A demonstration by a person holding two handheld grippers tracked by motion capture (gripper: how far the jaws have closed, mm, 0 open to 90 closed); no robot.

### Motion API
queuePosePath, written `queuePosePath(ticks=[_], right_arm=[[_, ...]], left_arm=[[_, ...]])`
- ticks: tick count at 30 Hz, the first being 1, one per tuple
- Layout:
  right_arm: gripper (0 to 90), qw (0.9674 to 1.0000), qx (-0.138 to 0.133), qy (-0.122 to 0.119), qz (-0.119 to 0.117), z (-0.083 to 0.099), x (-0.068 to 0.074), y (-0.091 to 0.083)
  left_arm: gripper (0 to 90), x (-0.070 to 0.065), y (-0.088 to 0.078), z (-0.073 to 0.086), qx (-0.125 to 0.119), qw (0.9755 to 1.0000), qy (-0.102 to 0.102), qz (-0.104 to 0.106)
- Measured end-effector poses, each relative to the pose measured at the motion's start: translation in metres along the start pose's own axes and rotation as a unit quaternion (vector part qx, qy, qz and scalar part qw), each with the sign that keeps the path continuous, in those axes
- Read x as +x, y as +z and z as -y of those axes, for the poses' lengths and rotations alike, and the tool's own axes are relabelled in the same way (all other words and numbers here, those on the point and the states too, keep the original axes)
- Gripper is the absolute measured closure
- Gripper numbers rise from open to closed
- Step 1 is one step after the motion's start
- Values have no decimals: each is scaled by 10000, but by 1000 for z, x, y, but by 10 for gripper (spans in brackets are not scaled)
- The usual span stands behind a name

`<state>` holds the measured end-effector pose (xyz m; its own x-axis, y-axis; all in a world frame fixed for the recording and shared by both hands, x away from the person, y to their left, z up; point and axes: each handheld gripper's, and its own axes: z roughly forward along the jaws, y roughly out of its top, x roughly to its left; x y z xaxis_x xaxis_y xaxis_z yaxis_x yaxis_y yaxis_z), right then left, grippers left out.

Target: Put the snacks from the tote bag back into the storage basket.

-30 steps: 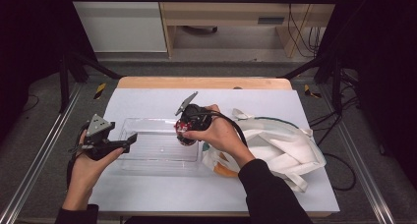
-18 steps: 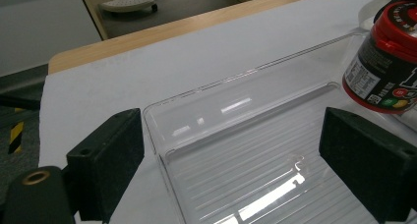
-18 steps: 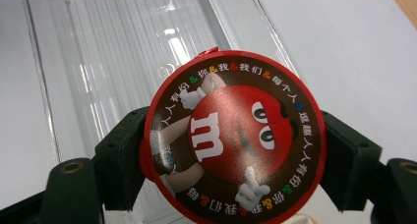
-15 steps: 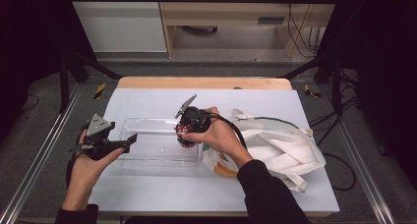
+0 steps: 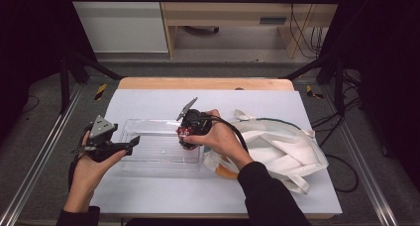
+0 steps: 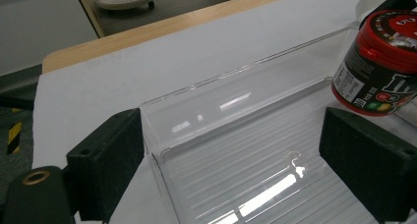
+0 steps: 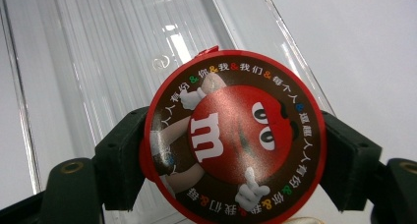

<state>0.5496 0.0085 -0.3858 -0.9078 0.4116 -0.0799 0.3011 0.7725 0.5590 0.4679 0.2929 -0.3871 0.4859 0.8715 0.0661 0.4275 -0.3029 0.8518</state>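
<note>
Holding the candy jar (image 7: 235,135) from above, I had the right gripper (image 5: 190,133) clamped on its red-rimmed lid, one black pad on each side, so the round label faced straight up at that gripper's camera. I took it by the lid because that is the widest firm part, and a grip there left the body hanging free below for setting down. The jar hung over the right end of the clear plastic tray (image 5: 148,159), near that end's wall; in the left gripper view its red base (image 6: 378,62) looked tilted and close to the ribbed floor, though I could not tell whether it touched.

The left gripper (image 5: 130,144) stood at the tray's left end with its jaws spread wide and nothing between the pads; the tray's corner sat in the gap, untouched as far as I could see. I judged it was waiting there to steady the tray, since the light plastic would slide on the white table cover (image 5: 163,198) if nudged.

The white cloth bag (image 5: 282,146) lay slumped to the right of the tray, just beside it and partly beneath my right forearm, its mouth turned toward the tray so that the reach between them was short.
</note>
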Motion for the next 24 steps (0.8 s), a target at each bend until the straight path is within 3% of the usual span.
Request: queuePosePath(ticks=[24], right_arm=[[245, 10000, 20, 10, -23, 4, 0, 8]], left_arm=[[98, -1, 1, 0, 43, 10000, 45, 14]])
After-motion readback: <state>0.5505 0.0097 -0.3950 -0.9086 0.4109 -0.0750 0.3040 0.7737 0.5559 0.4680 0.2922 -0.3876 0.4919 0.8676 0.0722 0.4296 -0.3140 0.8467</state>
